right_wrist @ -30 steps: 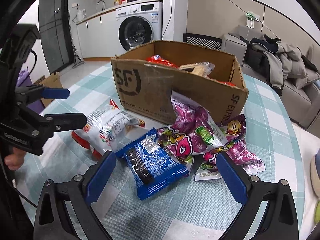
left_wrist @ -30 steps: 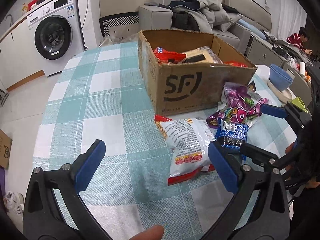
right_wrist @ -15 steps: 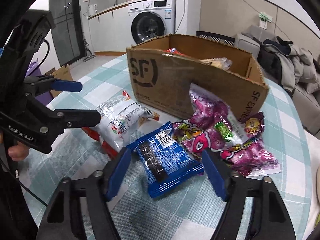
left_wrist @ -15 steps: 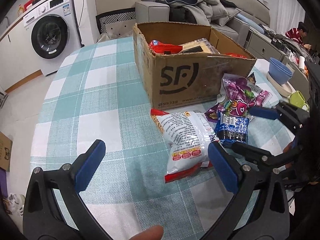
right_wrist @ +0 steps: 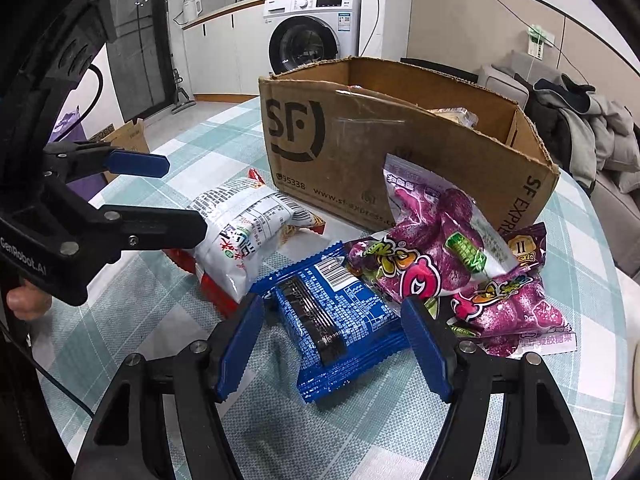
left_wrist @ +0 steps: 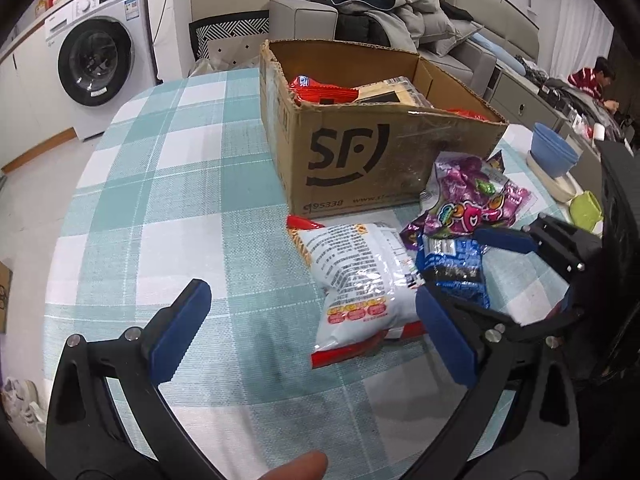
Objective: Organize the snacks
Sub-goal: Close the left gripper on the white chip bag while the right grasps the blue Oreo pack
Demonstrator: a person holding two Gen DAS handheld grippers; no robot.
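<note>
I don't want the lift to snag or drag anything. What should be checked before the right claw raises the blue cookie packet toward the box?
1. Right claw around the blue cookie packet: ok, its jaws have just been closing, one pad at each side.
2. Pads actually pressing the packet: cannot tell.
3. Packet free of neighbours: not ok, the purple candy bag overlaps its far corner and the white snack bag touches its left edge.
4. Left claw out of the way: ok, open with nothing between its pads.
5. Cardboard box open on top: ok.
6. Room inside the box: cannot tell, snacks already lie in it.
</note>
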